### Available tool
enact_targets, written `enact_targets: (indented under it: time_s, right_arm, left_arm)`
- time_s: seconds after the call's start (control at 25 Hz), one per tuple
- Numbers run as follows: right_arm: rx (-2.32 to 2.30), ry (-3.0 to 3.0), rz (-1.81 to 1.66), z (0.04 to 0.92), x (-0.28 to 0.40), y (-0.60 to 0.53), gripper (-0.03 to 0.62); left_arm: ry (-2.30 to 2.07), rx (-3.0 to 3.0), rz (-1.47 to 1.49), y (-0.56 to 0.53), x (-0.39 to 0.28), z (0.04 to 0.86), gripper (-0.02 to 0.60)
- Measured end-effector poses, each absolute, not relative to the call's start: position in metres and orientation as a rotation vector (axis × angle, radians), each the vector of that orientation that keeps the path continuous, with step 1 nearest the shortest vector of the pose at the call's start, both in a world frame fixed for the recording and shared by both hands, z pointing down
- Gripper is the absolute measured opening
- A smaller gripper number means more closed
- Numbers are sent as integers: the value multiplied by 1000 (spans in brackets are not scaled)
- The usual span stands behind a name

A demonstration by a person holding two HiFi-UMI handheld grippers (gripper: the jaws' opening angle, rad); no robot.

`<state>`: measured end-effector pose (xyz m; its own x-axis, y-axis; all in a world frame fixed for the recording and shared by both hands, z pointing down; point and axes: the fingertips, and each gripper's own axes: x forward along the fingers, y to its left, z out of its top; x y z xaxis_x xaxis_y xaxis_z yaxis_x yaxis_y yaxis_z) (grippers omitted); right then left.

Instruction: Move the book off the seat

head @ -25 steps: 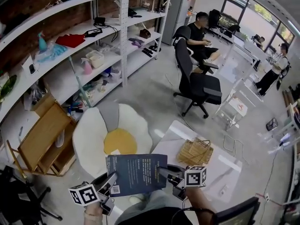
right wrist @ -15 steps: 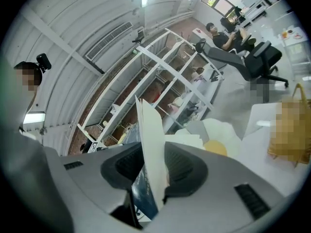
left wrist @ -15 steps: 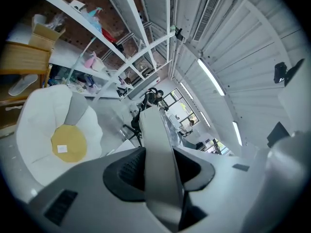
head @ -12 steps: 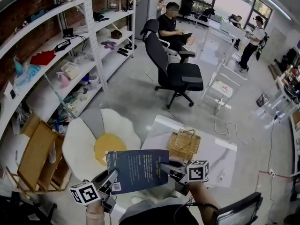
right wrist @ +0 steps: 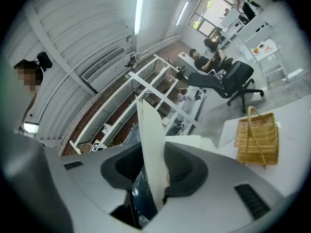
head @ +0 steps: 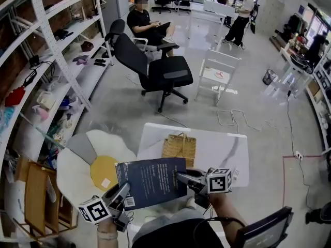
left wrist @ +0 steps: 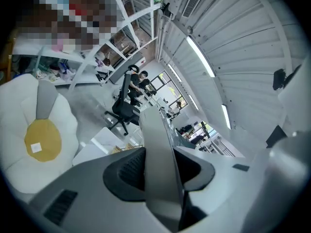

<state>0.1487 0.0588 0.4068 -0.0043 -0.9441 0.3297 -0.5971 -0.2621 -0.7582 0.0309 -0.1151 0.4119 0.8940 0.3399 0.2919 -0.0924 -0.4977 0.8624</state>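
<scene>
Left hand-held gripper (head: 123, 191) clamps left edge of dark blue book (head: 151, 182). Right hand-held gripper (head: 183, 179) clamps opposite edge. Two-sided pinch keeps cover flat and stops sag. Book held in air, clear of egg-shaped seat (head: 77, 164), near white surface (head: 220, 151) carrying wicker basket (head: 179, 149).

No text is coming through clearly. The book (head: 151, 182) is showing lines of small white print and a barcode sticker (head: 128, 202), both too blurred to read. The white chair (head: 217, 76) is showing an illegible red mark (head: 219, 74).
</scene>
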Motion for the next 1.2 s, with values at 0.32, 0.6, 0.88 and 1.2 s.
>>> enact_targets:
  time_s: [0.32, 0.6, 0.88, 1.2]
  right_arm:
    - [-1962, 1427, -1109, 403, 199, 155, 133]
    - [-2017, 1273, -1065, 398, 236, 248, 133]
    - [-2064, 1146, -1027, 422, 251, 290, 133]
    - [-2074, 1025, -1014, 437, 286, 376, 133]
  left_arm:
    - [335, 2011, 607, -32, 107, 404, 166]
    - [449, 1979, 684, 52, 166, 401, 166]
    - [545, 1945, 743, 88, 198, 426, 166]
    - [613, 1908, 821, 170, 249, 441, 166]
